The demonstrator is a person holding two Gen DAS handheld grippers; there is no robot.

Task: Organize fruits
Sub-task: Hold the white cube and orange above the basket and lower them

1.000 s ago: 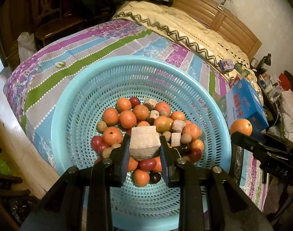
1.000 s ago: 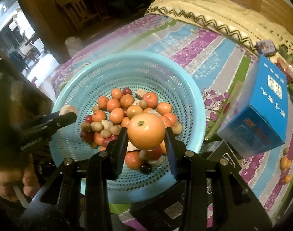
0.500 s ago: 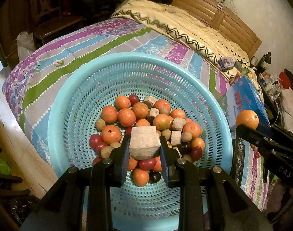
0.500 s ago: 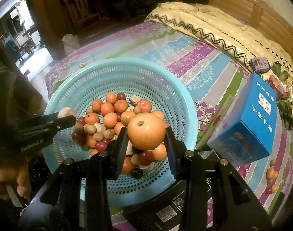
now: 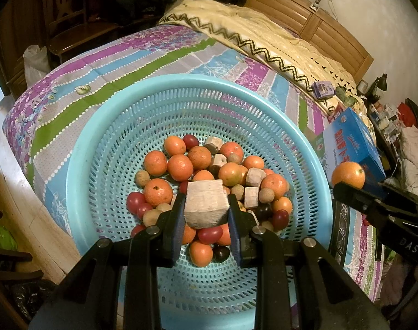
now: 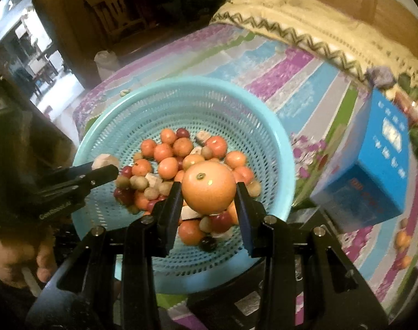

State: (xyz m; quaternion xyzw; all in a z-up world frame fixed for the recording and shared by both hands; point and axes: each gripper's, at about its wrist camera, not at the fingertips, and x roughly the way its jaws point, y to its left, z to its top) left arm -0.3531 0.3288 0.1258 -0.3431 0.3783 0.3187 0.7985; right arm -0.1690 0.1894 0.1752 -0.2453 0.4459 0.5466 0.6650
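The left gripper [image 5: 206, 206] is clamping a pale, rough-cut chunk [image 5: 205, 203] between its two pads, holding it above the near part of the fruit heap. The right gripper [image 6: 209, 189] is gripping a large orange [image 6: 208, 186] the same way, stem end facing up, over the near right side of the heap. Both are hanging over a round turquoise perforated basket [image 5: 99, 148], which is sitting at the near end of a bed covered by a striped floral sheet [image 5: 104, 63]. Inside the basket, oranges [image 5: 179, 166], dark red fruits [image 5: 134, 200], brownish round fruits and more pale chunks are lying piled in the middle. A blue carton [image 6: 373, 165] is standing on the sheet just beyond the basket's right rim. A cream quilt [image 5: 263, 35] is lying across the bed's far end.
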